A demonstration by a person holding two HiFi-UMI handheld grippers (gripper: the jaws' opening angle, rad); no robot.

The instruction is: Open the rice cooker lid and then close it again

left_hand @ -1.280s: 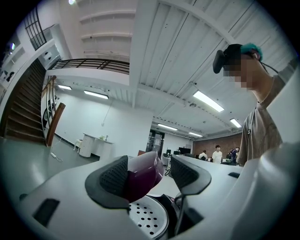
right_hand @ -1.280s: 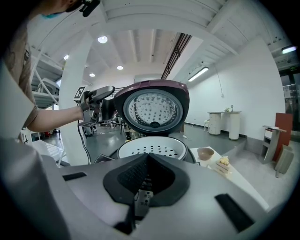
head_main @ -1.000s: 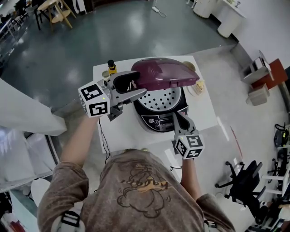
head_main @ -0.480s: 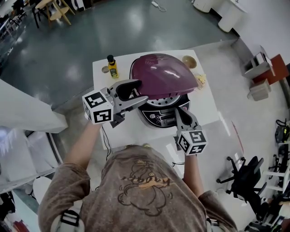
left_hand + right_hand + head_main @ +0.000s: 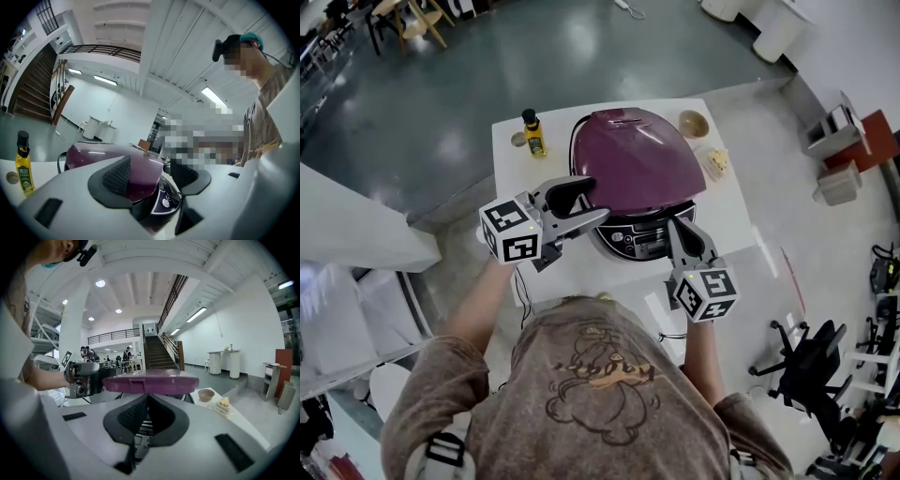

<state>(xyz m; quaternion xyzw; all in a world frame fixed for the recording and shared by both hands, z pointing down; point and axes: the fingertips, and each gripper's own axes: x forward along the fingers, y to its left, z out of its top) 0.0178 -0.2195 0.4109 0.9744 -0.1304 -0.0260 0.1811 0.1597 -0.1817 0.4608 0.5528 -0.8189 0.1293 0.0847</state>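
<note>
The rice cooker stands on a white table (image 5: 551, 274), its purple lid (image 5: 637, 164) lowered almost flat over the dark body and control panel (image 5: 643, 242). My left gripper (image 5: 592, 199) sits at the lid's front left edge with its jaws open. In the left gripper view the lid (image 5: 89, 154) shows between and beyond the spread pads of that gripper (image 5: 150, 174). My right gripper (image 5: 678, 226) is shut and holds nothing, just in front of the control panel. From the right gripper (image 5: 147, 401), the lid (image 5: 150, 382) looks level, slightly above the body.
A yellow oil bottle (image 5: 532, 134) and a small round object (image 5: 517, 142) stand at the table's back left. A bowl (image 5: 693, 123) and a small dish of food (image 5: 713, 162) sit at the back right. A black cord hangs off the table's left front.
The lid has swung down from half-raised to nearly flat on the cooker. My left gripper came down and nearer with it. The right gripper has hardly moved.
</note>
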